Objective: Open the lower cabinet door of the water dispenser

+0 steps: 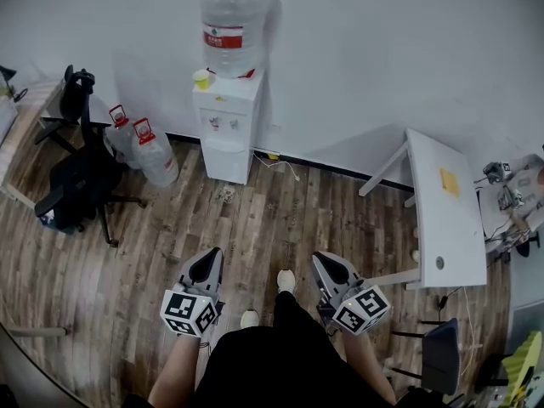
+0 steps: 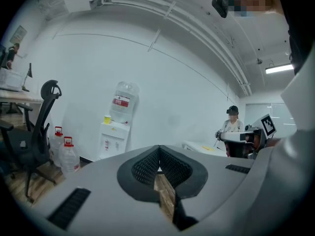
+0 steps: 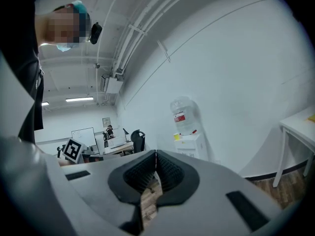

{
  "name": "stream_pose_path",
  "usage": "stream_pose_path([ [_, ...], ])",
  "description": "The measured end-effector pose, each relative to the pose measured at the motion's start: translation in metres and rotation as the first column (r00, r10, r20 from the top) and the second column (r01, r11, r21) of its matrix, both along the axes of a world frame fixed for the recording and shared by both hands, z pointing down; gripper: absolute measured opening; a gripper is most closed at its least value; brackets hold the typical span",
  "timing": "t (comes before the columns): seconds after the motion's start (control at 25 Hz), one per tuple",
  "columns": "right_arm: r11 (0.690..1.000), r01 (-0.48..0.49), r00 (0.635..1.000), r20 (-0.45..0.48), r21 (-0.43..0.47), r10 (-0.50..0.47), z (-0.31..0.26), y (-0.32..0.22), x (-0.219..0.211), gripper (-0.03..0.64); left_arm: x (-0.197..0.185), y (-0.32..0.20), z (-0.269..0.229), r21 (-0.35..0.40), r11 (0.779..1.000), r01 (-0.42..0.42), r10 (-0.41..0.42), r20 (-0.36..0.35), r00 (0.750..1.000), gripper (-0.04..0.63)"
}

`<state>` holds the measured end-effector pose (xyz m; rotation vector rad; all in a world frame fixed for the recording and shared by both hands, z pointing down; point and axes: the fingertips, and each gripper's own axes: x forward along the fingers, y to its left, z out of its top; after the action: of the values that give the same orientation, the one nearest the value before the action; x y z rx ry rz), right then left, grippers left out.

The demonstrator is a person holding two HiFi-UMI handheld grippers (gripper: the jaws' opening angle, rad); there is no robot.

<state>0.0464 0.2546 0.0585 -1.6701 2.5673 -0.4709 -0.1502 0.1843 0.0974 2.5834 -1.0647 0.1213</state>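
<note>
A white water dispenser (image 1: pixel 226 121) stands against the far wall with a large clear bottle (image 1: pixel 230 25) on top and a yellow cup (image 1: pixel 201 78) beside the bottle. Its lower cabinet door (image 1: pixel 225 160) is closed. Both grippers are far from it, held near the person's legs: my left gripper (image 1: pixel 212 255) and my right gripper (image 1: pixel 324 259) are shut and empty. The dispenser (image 2: pixel 114 139) appears small and distant in the left gripper view, past the shut left gripper (image 2: pixel 159 170). It also shows as a distant dispenser (image 3: pixel 192 145) beyond the shut right gripper (image 3: pixel 156 173).
Two water jugs (image 1: pixel 143 147) stand left of the dispenser, with a black office chair (image 1: pixel 78 172) further left. A white table (image 1: pixel 444 211) is at the right. A cable (image 1: pixel 280 167) lies on the wooden floor near the dispenser. Other people (image 2: pixel 231 127) are in the room.
</note>
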Motion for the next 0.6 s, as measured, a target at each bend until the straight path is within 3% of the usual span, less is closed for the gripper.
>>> stream_pose_path([
  [0.6, 0.993, 0.122, 0.991, 0.049, -0.001, -0.122, 0.014, -0.118, 0.067, 0.023, 0.062, -0.092, -0.005, 0.009, 0.995, 0.096, -0.097, 0.054, 0.994, 0.014],
])
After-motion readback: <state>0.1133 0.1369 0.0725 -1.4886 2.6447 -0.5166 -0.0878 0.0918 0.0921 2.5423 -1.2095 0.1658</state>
